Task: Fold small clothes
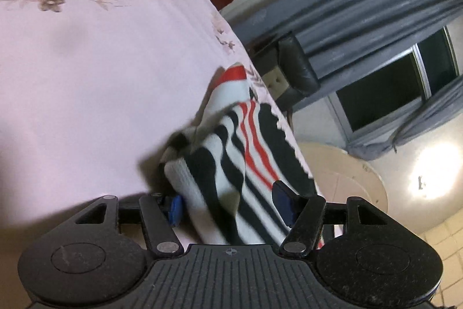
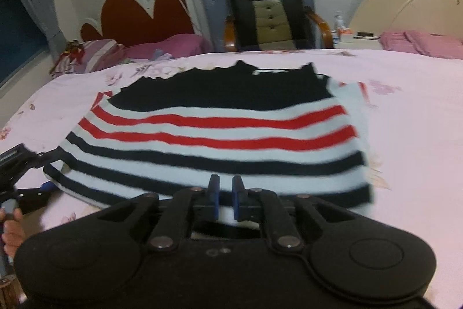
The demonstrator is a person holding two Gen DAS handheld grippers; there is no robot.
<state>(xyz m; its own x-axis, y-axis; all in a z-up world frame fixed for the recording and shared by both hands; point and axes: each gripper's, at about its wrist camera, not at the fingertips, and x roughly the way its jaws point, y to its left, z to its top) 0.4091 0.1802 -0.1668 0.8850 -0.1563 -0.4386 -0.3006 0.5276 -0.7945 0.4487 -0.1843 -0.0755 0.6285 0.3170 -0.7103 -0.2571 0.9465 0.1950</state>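
the left gripper (image 1: 228, 207) gapes around the striped top (image 2: 217, 135), the right gripper (image 2: 225, 194) looks clenched on nothing, so next comes pinching and folding.

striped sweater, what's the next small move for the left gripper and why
Probably close the left gripper on the striped sweater: its jaws stand open with the sweater's edge between them. The right gripper, nearly shut, holds nothing at the near hem.
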